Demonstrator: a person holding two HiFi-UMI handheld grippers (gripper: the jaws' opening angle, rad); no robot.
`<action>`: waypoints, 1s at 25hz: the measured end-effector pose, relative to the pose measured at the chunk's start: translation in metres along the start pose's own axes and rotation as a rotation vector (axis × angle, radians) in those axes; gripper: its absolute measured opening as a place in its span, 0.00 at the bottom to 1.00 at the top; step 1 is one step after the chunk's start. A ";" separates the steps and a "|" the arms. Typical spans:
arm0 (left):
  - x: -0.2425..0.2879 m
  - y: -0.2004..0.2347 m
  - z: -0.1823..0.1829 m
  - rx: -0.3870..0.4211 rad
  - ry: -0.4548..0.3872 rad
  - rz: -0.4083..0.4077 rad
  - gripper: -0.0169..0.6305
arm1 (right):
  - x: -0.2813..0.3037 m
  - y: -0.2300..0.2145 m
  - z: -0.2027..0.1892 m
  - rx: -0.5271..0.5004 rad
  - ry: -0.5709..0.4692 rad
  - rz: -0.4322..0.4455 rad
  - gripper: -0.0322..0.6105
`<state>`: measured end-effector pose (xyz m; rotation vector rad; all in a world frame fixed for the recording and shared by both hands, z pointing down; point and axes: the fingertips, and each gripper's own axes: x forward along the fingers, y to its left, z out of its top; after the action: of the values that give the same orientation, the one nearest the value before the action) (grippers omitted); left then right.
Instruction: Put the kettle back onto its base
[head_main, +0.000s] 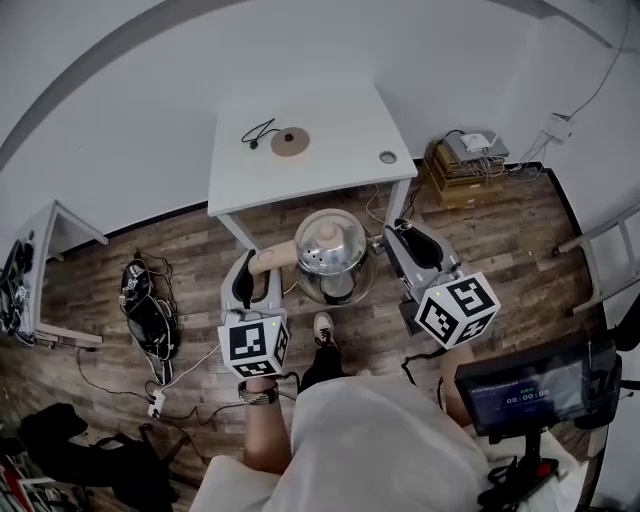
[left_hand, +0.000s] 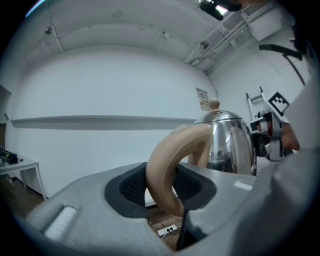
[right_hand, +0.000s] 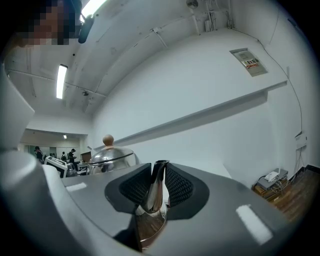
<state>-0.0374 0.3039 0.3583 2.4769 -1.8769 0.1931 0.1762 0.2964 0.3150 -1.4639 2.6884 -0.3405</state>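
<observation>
A shiny steel kettle (head_main: 332, 255) with a wooden knob hangs in the air between my two grippers, over the wood floor in front of the white table (head_main: 340, 120). My left gripper (head_main: 255, 272) is shut on its beige curved handle (left_hand: 165, 170), with the steel body (left_hand: 230, 145) beyond the jaws. My right gripper (head_main: 402, 247) is shut on the thin steel spout (right_hand: 154, 192), and the domed lid (right_hand: 112, 157) shows to the left behind it. The round tan base (head_main: 289, 142) with its black cord lies on the table top, well apart from the kettle.
A small round disc (head_main: 388, 157) lies near the table's right corner. Boxes with a white device (head_main: 470, 160) stand on the floor at the right, bags and cables (head_main: 150, 310) at the left. A screen on a stand (head_main: 535, 385) is at lower right.
</observation>
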 end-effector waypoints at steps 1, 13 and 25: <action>0.005 0.003 0.000 -0.001 0.002 -0.002 0.25 | 0.005 -0.002 0.000 0.002 0.002 -0.003 0.19; 0.076 0.035 -0.004 -0.002 0.002 -0.007 0.25 | 0.075 -0.034 0.000 0.007 0.005 -0.017 0.20; 0.148 0.090 -0.001 -0.007 0.023 -0.008 0.25 | 0.166 -0.052 0.003 0.018 0.046 -0.024 0.20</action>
<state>-0.0849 0.1382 0.3720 2.4662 -1.8559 0.2134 0.1287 0.1298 0.3318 -1.5024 2.6980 -0.4038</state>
